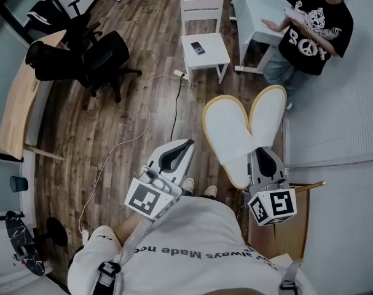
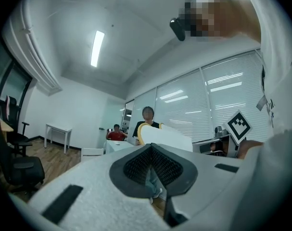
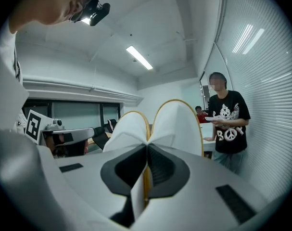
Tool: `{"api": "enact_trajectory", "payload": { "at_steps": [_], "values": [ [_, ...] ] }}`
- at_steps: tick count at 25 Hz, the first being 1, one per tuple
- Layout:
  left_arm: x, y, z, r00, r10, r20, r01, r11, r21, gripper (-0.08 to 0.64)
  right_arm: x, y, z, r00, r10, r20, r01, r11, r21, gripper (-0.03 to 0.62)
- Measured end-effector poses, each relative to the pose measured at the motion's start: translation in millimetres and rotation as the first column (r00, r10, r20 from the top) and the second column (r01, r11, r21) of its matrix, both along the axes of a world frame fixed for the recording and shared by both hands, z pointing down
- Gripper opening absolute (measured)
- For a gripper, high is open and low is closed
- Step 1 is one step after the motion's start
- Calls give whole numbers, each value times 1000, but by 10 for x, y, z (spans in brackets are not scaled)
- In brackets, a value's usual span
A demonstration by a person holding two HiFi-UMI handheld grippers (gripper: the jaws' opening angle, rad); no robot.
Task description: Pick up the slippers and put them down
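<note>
Slippers (image 1: 241, 128), a white pair with yellow rims, are held up off the wooden floor (image 1: 143, 17) at the right of the scene, close to the blinds; they are pinched together at their near ends and fan out into a V toward the far side. Your right gripper (image 1: 263, 155) has its jaws clamped on those near ends; in the right gripper view a white layer and a yellow edge run down between the two dark pads, and both slippers rise just beyond the tips. Your left gripper (image 1: 187, 145) is beside it to the left, apart from the slippers; its jaws are pressed together at the tips with nothing between them.

Beyond the slippers, at the far right, a person in a black T-shirt (image 1: 312, 32) stands with one hand on a white table (image 1: 260, 8). Left of that table is a white chair (image 1: 204, 42), and on its seat lies a small dark thing (image 1: 198, 48), probably a phone, though it is too small for you to be sure. A white cable (image 1: 143, 121) runs across the floor from the chair's leg toward the near left. At the far left are black office chairs (image 1: 82, 57) beside a wooden desk (image 1: 23, 97).
</note>
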State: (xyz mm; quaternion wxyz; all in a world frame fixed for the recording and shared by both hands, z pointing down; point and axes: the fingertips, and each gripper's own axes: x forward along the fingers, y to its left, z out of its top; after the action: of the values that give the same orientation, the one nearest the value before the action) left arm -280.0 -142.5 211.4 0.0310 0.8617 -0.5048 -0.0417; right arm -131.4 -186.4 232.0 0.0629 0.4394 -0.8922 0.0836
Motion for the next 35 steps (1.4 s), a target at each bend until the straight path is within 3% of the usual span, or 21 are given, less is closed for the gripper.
{"api": "enact_trajectory", "payload": {
  "at_steps": [9, 13, 19, 30, 35],
  "values": [
    [276, -180, -53, 1000, 25, -3, -25, 1000, 11, 11, 243, -113, 4, 1000, -2, -21, 2, 1000, -8, 20],
    [288, -259, 114, 1000, 24, 2, -24, 999, -38, 11, 253, -175, 145, 1000, -4, -25, 3, 999, -48, 20],
    [259, -301, 399, 1000, 19, 11, -18, 999, -41, 11, 247, -192, 430, 999, -13, -43, 9, 997, -82, 20],
    [281, -421, 1205, 997, 56, 60, -47, 989, -143, 11, 256, -233, 1176, 996, -11, -91, -1, 991, -132, 20],
    [290, -522, 1793, 995, 65, 72, -49, 978, -203, 11, 263, -355, 1731, 992, -3, -123, -14, 990, -141, 20]
  ]
}}
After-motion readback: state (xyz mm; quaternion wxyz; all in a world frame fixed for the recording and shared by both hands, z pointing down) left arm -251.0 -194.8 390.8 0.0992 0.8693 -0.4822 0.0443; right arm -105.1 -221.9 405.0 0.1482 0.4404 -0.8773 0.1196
